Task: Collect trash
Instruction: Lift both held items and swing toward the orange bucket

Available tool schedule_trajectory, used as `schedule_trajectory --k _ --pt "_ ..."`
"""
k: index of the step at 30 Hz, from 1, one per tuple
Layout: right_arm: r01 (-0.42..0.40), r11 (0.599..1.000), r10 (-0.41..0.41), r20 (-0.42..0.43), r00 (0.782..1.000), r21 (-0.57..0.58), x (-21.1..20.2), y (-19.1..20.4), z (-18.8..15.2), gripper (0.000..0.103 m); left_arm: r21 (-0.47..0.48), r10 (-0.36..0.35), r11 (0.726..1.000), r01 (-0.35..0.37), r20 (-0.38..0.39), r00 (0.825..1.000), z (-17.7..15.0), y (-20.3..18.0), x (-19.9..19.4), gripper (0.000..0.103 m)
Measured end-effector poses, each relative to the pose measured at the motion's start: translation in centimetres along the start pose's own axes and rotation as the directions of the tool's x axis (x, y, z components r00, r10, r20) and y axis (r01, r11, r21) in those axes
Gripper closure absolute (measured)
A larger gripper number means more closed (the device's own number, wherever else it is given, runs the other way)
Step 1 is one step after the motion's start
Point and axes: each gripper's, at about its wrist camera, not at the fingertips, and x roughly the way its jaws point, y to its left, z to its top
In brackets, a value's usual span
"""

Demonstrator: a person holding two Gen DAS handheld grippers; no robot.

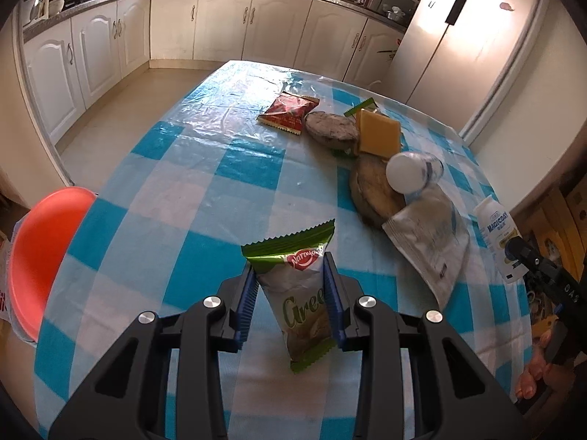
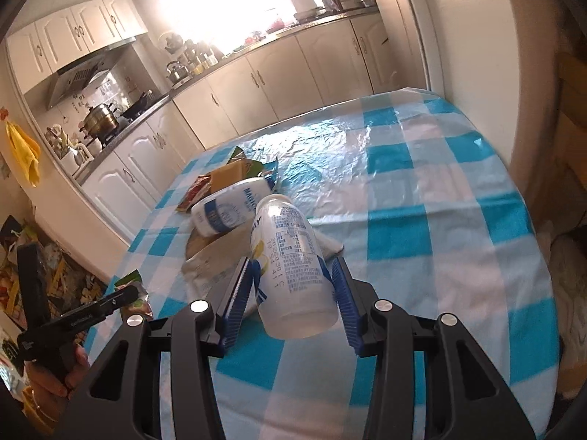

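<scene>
The left hand-held gripper (image 1: 291, 291) has its blue ribbed pads pressed against both sides of a green snack wrapper (image 1: 297, 293), which it holds off the checked table (image 1: 190, 198). The right hand-held gripper (image 2: 291, 297) is closed around a clear plastic bottle (image 2: 290, 271), base toward the camera and neck pointing away, also lifted above the table.

Taking the orange bin (image 1: 40, 260) at the table's near-left edge as the landmark: the wrapper hangs just to its right, and the bottle is well to its right, over the table's far side. Between and beyond them, further from the bin, lie a red packet (image 1: 288, 112), a yellow box (image 1: 378, 134), a second white bottle (image 1: 412, 172) and a flat white pouch (image 1: 431, 238).

The step in hand looks like carrying both pieces to the bin. To do it well, the left should go first, being nearer, and let go only once the wrapper is over the opening, since light foil may drift. The bottle, held across its smooth round body, could slip, so its grip wants to stay firm while it crosses.
</scene>
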Motion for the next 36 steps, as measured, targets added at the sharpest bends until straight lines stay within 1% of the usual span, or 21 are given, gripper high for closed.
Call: schedule_trajectory --k 4,7,11,14,16,18,23,31,36 --pt "-0.02 1.0 0.02 -0.009 1.0 0.017 -1.1 0.6 -1.1 0.057 0.013 -0.007 1.0 0.007 0.001 1.0 -1.2 -0.1 -1.1 0.068" --pt "-0.03 1.0 0.03 -0.023 0.999 0.008 -1.5 1.3 -2.0 0.057 0.013 -0.017 1.0 0.017 0.0 1.0 -1.9 0.0 -1.9 0.068" --pt "-0.059 0.998 0.059 -0.054 0.997 0.008 -1.5 2.5 -3.5 0.057 0.032 -0.012 0.999 0.012 0.001 1.0 -3.1 -0.4 -3.3 0.068" --pt "-0.1 0.995 0.1 -0.08 0.992 0.013 -1.3 3.4 -4.1 0.057 0.031 -0.01 0.999 0.01 0.002 1.0 -3.7 -0.4 -4.3 0.068" --pt "-0.11 0.994 0.11 -0.087 0.99 0.009 -1.3 4.0 -4.2 0.057 0.037 -0.007 0.999 0.006 0.006 1.0 -4.1 -0.4 -5.2 0.068" --pt "-0.139 0.99 0.141 -0.098 0.985 0.019 -1.0 4.7 -4.2 0.057 0.041 -0.002 0.999 0.002 0.013 1.0 -4.2 -0.4 -5.8 0.068" --pt "-0.184 0.983 0.185 -0.113 0.976 0.021 -0.5 6.4 -4.2 0.057 0.044 0.005 0.999 -0.007 0.03 1.0 -4.5 0.0 -7.7 0.068" --pt "-0.22 0.975 0.22 -0.153 0.963 0.019 0.8 9.3 -4.1 0.057 0.053 -0.004 0.999 0.002 0.046 0.999 -4.9 0.7 -9.7 0.068" --pt "-0.226 0.974 0.221 -0.176 0.959 -0.008 1.5 11.2 -4.0 0.057 0.04 -0.001 0.999 -0.002 0.061 0.998 -4.9 1.8 -10.1 0.068"
